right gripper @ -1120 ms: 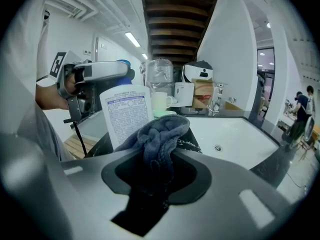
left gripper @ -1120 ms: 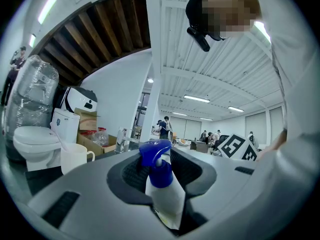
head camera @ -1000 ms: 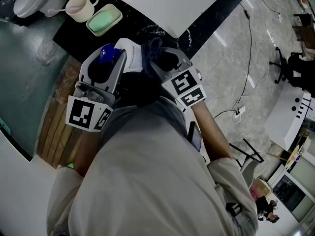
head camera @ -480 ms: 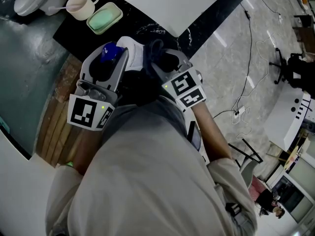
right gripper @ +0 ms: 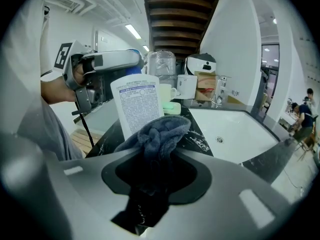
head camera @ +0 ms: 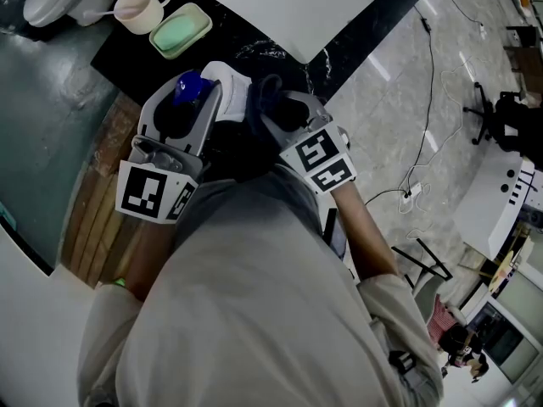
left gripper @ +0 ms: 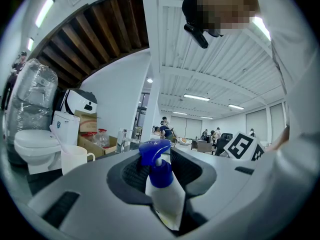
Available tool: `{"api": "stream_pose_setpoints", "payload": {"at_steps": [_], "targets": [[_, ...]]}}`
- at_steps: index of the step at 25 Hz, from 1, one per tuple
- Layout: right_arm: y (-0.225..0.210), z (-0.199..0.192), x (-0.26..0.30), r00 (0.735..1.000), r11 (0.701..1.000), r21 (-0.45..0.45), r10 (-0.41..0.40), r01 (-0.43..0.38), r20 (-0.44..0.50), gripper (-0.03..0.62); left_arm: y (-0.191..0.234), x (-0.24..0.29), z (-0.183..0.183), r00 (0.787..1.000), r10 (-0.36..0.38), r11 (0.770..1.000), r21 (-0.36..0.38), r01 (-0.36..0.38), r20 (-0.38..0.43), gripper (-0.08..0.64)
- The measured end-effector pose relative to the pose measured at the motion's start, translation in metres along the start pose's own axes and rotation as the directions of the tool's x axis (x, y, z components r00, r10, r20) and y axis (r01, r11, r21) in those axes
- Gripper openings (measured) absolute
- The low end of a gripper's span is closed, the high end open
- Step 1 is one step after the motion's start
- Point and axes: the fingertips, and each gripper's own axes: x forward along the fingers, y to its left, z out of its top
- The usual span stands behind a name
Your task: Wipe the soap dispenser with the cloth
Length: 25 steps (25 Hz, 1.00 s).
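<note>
The left gripper (head camera: pixel 176 115) held the soap dispenser (left gripper: pixel 164 191) upright. Its fingers (left gripper: pixel 134 176) stood wide and were clamped on the white body just below the blue pump head (left gripper: pixel 154 156), which rose clear above the fingertips. Past those fingertips, on the black worktop (head camera: pixel 140 62), stood a cup (head camera: pixel 138 9) and a green soap dish (head camera: pixel 180 32), both well apart from the bottle.

To the right, the right gripper (head camera: pixel 287 113) had its fingers (right gripper: pixel 222 181) closed on the dark blue cloth (right gripper: pixel 159 134). A bunched wad stuck out beyond the fingertips and a tail hung below them. In the right gripper view the wad lay against the lower edge of the dispenser's printed label (right gripper: pixel 136 104) and seemed to touch it, though contact was not certain. Further right, beyond the right fingertips, lay the white sink (right gripper: pixel 235 129).

The bottle looked like light, stiff plastic with a smooth, probably slippery skin. A firm hold on the body under the pump seemed best, since the pump head could press down or turn. The cloth was soft and would fold under pressure, so a short, tight wad near the fingertips should wipe better than the loose tail.
</note>
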Motion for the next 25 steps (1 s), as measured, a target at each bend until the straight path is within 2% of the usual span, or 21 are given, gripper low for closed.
{"api": "stream_pose_setpoints", "payload": {"at_steps": [25], "targets": [[0.026, -0.008, -0.007, 0.998, 0.997, 0.046, 0.055, -0.055, -0.01, 0.123, -0.004, 0.0, -0.001, 1.0, -0.008, 1.0, 0.021, 0.008, 0.008, 0.123]]}}
